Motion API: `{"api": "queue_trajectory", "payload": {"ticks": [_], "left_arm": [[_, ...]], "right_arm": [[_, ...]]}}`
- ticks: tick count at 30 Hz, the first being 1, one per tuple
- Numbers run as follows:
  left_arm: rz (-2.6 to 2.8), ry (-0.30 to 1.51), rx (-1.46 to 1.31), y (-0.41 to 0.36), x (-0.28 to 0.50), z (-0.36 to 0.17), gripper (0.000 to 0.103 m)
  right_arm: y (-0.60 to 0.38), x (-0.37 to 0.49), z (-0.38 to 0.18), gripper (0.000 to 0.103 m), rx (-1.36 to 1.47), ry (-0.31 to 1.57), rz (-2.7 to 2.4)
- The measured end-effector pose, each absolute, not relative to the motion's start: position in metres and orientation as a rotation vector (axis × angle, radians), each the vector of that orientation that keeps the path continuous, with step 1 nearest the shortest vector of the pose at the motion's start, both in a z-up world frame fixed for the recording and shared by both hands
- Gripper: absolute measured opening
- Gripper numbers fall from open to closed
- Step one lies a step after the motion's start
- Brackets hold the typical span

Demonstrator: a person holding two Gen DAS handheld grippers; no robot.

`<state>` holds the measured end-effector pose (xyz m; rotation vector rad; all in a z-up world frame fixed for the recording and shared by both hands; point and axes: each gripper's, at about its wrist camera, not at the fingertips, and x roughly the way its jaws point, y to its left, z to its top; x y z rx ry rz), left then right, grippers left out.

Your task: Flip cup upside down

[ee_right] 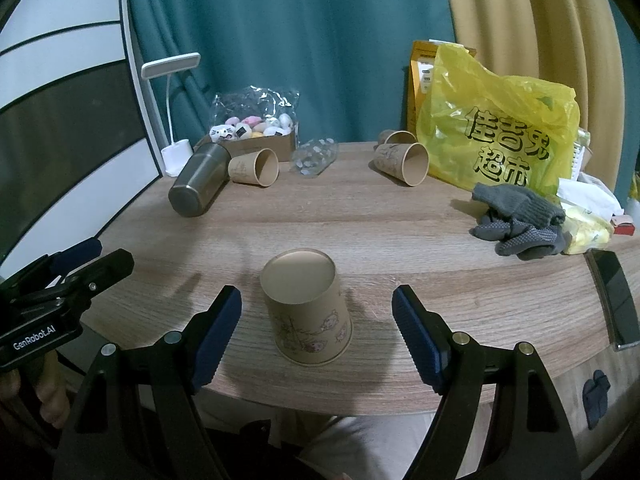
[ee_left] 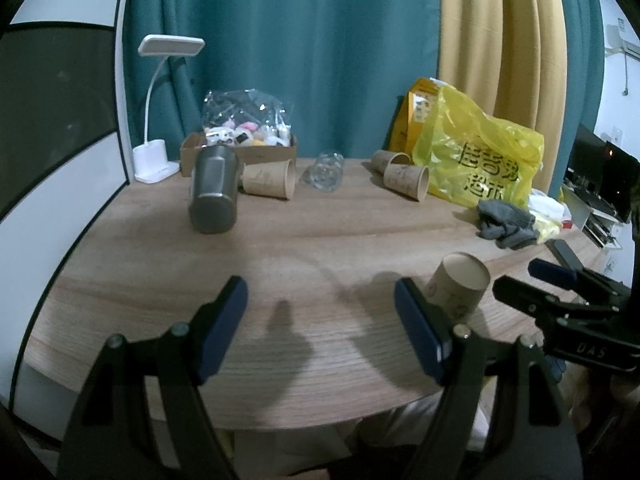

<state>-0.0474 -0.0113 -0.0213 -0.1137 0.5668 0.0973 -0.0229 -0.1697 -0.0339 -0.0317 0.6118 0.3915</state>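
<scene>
Cup (ee_right: 308, 306), printed tan paper, stands inverted between the right gripper's (ee_right: 317, 330) spread fingers.

Matt paper cup (ee_right: 307, 305); wood-grain table (ee_right: 400, 224); brushed-metal tumbler (ee_right: 198, 184); glossy yellow plastic bag (ee_right: 500, 128); knit cloth gloves (ee_right: 520, 220).

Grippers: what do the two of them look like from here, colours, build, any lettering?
Both match: black angular frames with silver pivot bolts and ribbed dark-blue pads on the fingers. The left gripper shows its body in the right wrist view, with white "GenRobot.AI" lettering and bare fingers of the hand holding it. The right gripper, seen from the left wrist, carries white letters "DAS". No cables visible.
</scene>
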Motion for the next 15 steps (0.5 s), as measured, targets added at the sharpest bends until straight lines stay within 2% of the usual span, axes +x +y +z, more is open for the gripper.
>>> {"api": "queue_trajectory", "payload": {"ticks": [15], "left_arm": [[0.075, 0.579, -0.114, -0.0171, -0.047, -0.0219, 0.077]], "right_arm": [[-0.1711, -0.0229, -0.034, 0.081, -0.03, 0.613, 0.391]]}}
